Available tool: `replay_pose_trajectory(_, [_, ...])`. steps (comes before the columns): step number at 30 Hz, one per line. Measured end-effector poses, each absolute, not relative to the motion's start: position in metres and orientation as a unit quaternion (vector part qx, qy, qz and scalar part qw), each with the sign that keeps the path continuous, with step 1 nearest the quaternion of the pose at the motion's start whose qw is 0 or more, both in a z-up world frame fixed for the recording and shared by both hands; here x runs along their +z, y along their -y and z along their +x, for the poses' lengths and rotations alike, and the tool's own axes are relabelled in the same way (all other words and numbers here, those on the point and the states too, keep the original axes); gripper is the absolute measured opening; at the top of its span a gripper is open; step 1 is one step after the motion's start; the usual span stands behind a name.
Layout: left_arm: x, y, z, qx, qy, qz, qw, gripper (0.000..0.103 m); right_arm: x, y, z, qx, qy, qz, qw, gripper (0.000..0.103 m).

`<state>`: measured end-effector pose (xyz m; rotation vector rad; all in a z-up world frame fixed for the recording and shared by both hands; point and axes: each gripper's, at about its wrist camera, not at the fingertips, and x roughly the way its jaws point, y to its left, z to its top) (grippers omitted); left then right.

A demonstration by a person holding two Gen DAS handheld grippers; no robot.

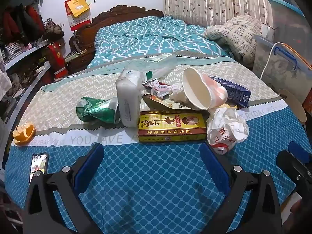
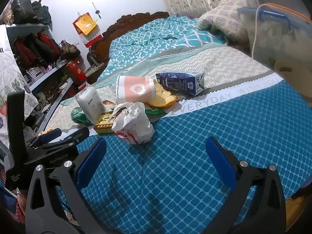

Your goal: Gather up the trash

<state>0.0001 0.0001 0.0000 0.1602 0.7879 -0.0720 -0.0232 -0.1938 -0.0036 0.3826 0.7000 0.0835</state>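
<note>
A heap of trash lies on the bed's blue patterned blanket. It holds a crushed green can, a white soft pack, a yellow-red box, a tipped paper cup, a crumpled white paper bag and a blue carton. One orange peel lies apart at the far left, another orange peel beside the cup. My left gripper stands open just short of the box. My right gripper is open and empty, with the paper bag just ahead to its left.
A phone lies near the blanket's left edge. A clear storage bin with a blue handle stands at the right beside a folded blanket. Cluttered shelves line the left side. The carved headboard is at the far end.
</note>
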Motion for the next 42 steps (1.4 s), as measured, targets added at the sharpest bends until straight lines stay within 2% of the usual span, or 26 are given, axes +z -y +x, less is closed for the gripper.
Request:
replay_pose_trajectory(13, [-0.017, -0.002, 0.002, -0.044, -0.388, 0.041, 0.920, 0.094, -0.017, 0.196, -0.022, 0.012, -0.351, 0.172, 0.920, 0.100])
replay_pose_trajectory(27, [-0.068, -0.027, 0.014, -0.042, -0.468, -0.011, 0.883, 0.094, -0.051, 0.192, 0.003, 0.004, -0.439, 0.171, 0.882, 0.100])
replay_pose_trajectory(42, [-0.075, -0.018, 0.003, -0.051, -0.460, 0.028, 0.886, 0.094, -0.061, 0.197, 0.002, 0.017, -0.446, 0.184, 0.876, 0.100])
